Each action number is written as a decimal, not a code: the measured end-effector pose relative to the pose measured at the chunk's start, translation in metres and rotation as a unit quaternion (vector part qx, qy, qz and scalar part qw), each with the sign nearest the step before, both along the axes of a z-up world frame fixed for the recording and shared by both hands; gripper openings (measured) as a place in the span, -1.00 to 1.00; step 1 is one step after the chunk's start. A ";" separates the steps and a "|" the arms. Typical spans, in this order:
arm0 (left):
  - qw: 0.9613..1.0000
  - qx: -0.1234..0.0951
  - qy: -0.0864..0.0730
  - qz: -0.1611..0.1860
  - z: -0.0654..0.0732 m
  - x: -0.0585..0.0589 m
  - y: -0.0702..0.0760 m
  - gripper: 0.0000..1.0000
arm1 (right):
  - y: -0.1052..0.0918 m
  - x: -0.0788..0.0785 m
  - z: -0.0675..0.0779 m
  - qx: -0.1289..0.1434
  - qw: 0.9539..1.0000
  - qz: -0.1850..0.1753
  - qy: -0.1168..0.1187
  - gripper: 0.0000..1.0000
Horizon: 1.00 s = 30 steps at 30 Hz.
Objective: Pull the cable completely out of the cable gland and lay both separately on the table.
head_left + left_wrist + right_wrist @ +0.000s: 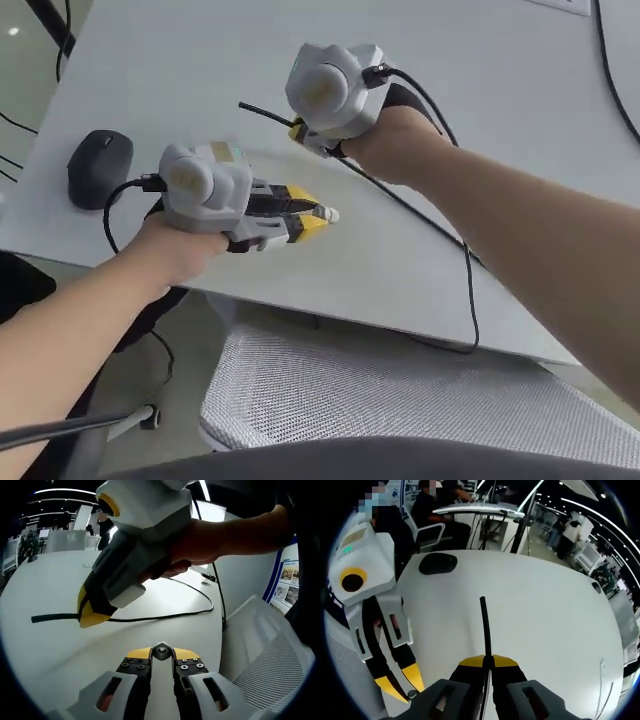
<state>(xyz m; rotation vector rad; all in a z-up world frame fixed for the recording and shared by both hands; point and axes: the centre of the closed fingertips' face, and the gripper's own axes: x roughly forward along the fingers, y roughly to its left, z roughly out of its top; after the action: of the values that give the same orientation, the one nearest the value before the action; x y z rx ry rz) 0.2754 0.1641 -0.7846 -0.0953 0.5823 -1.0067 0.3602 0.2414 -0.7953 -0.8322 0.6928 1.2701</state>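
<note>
The left gripper clamps the gland in narrow fingers. The right gripper pinches the cable, fingers nearly closed. The cable is clear of the gland, so extraction appears done. Both are held above the tabletop; laying them down separately remains.

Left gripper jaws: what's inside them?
The cable gland, pinched at the tips of the left gripper. Its lower part is covered by the jaws. The black cable is apart from it, in the right gripper.

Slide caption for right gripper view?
Right claw shut on thin black cable over white table; left claw pinches small grey cable gland.
</note>
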 end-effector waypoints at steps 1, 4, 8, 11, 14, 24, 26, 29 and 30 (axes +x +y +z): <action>1.000 -0.004 0.003 0.003 -0.001 0.001 0.001 -0.69 | 0.001 0.000 -0.003 -0.001 1.000 -0.001 0.004 -1.00; 1.000 -0.002 0.006 0.006 -0.005 0.003 0.006 -0.69 | 0.001 -0.001 -0.009 -0.003 1.000 0.000 0.008 -1.00; 1.000 -0.002 0.010 0.010 -0.011 0.005 0.009 -0.69 | 0.002 -0.003 -0.017 -0.001 1.000 -0.001 0.017 -1.00; 1.000 0.000 0.012 0.010 -0.013 0.005 0.010 -0.69 | 0.004 -0.004 -0.020 -0.002 1.000 -0.002 0.021 -1.00; 1.000 0.002 0.014 0.010 -0.015 0.004 0.011 -0.69 | 0.004 -0.005 -0.023 -0.002 1.000 -0.002 0.025 -1.00; 1.000 0.008 0.017 0.019 -0.022 0.003 0.015 -0.69 | 0.005 -0.005 -0.026 0.005 0.999 -0.008 0.037 -1.00; 1.000 0.015 0.019 0.017 -0.025 0.002 0.016 -0.69 | 0.005 -0.005 -0.026 0.006 0.999 -0.009 0.036 -1.00; 1.000 0.020 0.017 0.017 -0.026 0.001 0.016 -0.68 | 0.005 -0.005 -0.025 0.008 0.999 -0.009 0.036 -1.00; 0.999 0.024 0.016 0.016 -0.026 0.001 0.017 -0.68 | 0.005 -0.005 -0.025 0.009 0.999 -0.009 0.036 -1.00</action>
<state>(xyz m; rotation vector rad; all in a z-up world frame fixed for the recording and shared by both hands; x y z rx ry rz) 0.2768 0.1808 -0.8106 -0.0789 0.6317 -0.9608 0.3555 0.2469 -0.8204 -0.7672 0.7438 1.2921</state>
